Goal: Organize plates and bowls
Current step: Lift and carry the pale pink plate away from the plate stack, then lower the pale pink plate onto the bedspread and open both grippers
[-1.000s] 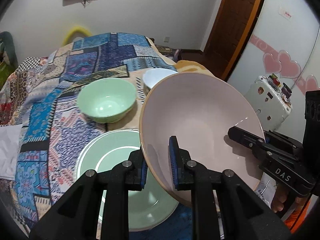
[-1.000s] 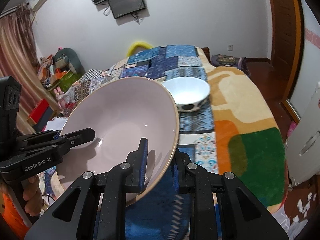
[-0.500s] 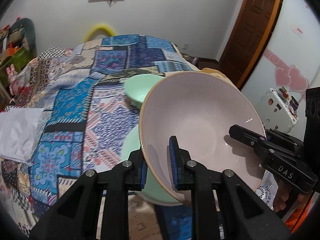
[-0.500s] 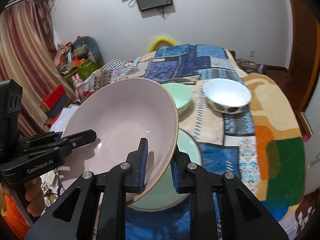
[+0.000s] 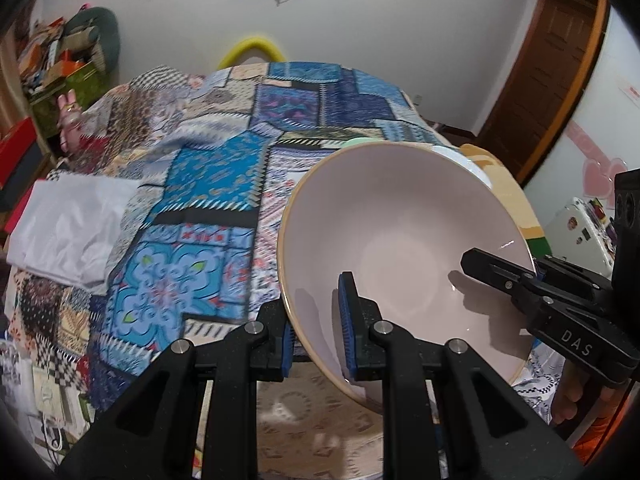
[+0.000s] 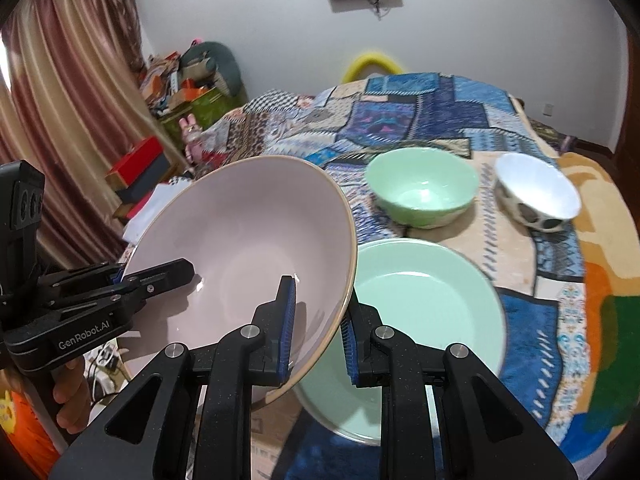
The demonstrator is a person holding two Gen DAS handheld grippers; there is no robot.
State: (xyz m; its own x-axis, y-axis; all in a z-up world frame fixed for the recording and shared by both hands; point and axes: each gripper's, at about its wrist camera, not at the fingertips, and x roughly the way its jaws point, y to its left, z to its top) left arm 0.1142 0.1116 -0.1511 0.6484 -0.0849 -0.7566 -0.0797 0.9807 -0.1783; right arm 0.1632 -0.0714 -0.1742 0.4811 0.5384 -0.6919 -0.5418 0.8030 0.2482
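A large pale pink bowl [image 5: 404,248] with a tan rim hangs in the air, held from both sides. My left gripper [image 5: 318,332] is shut on its left rim and my right gripper [image 6: 318,328] is shut on its right rim. In the left wrist view the right gripper [image 5: 504,276] clamps the far rim; in the right wrist view the left gripper [image 6: 156,280] does the same on the pink bowl [image 6: 240,264]. Below and to the right lie a green plate [image 6: 424,312], a green bowl [image 6: 422,190] and a white bowl [image 6: 538,194] with dark spots outside.
Everything rests on a bed under a blue patchwork blanket [image 5: 208,184]. A white cloth [image 5: 68,228] lies at the bed's left edge. A curtain [image 6: 60,120] and cluttered boxes [image 6: 176,88] stand to the left, a wooden door [image 5: 548,68] to the right.
Both grippers have carried the pink bowl leftwards over the bed. The green plate and green bowl slid out of the left view and came into the right view.
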